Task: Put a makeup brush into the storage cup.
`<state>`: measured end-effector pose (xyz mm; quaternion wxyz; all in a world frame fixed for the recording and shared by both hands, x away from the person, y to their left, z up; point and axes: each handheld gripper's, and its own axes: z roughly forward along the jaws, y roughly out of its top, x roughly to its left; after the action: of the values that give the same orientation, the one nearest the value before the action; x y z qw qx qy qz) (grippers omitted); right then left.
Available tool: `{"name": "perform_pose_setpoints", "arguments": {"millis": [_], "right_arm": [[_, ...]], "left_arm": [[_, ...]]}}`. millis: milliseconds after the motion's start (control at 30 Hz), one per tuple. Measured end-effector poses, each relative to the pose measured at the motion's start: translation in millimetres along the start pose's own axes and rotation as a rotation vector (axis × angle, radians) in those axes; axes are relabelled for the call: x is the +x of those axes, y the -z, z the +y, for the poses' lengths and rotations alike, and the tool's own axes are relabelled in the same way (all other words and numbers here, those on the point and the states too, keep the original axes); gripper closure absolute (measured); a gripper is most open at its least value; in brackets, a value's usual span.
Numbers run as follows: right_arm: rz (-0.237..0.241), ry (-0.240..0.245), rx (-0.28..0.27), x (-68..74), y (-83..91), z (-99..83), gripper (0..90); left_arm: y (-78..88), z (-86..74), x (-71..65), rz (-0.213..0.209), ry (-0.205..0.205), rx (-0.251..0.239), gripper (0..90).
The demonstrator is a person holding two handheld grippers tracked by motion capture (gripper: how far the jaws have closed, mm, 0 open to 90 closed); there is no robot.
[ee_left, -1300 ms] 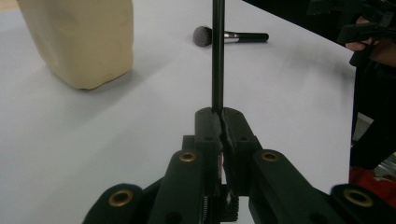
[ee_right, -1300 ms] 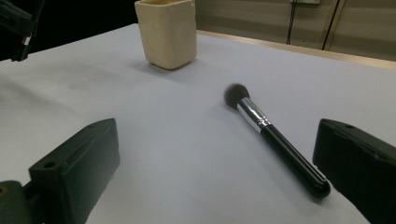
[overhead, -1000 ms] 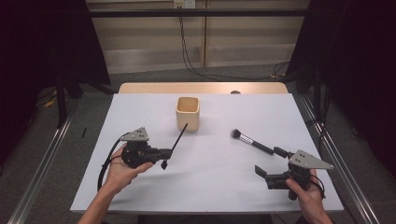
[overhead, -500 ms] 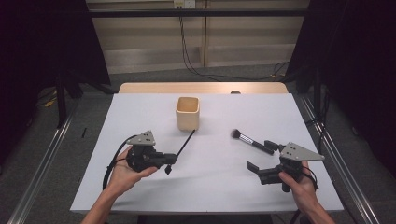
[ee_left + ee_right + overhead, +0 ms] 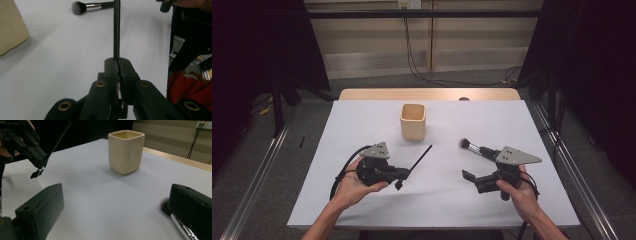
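A: High view, left side: what does the left gripper hold?

B: A thin black stick, clamped near its lower end between fully closed jaws. It slants up and away from the gripper toward the cream cup, which stands ahead of it, apart from the tip.

A: How should the stick handle?

B: Judged light, stiff and slim; it could pivot in the pads, so a grip close to one end, as here, leaves a long lever. A hold nearer the middle would steady it.

A: And the right gripper?

B: Jaws spread, holding nothing. The makeup brush lies on the white table just ahead of it; round handle, soft head, so take the handle.

A: What does the left gripper view add?

B: The pads pinching the stick, hidden from above. The right gripper view shows the brush head beside its right-hand jaw.
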<state>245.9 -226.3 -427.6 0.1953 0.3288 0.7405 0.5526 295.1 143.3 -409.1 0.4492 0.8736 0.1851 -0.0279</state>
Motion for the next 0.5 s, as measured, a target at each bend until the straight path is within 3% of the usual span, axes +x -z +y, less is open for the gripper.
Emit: {"name": "perform_pose_setpoints", "arguments": {"millis": [267,500], "right_arm": [[0.070,0.003,0.019,5.7,-9.5,10.1,0.7],[0.127,0.045,0.063,10.9,-20.4,13.7,0.9]], "left_arm": [[-5.9,2.5,-6.4,-0.031,-0.020,0.047,85.9],[-13.1,6.0,-9.2,-0.054,-0.039,0.090,85.9]]}}
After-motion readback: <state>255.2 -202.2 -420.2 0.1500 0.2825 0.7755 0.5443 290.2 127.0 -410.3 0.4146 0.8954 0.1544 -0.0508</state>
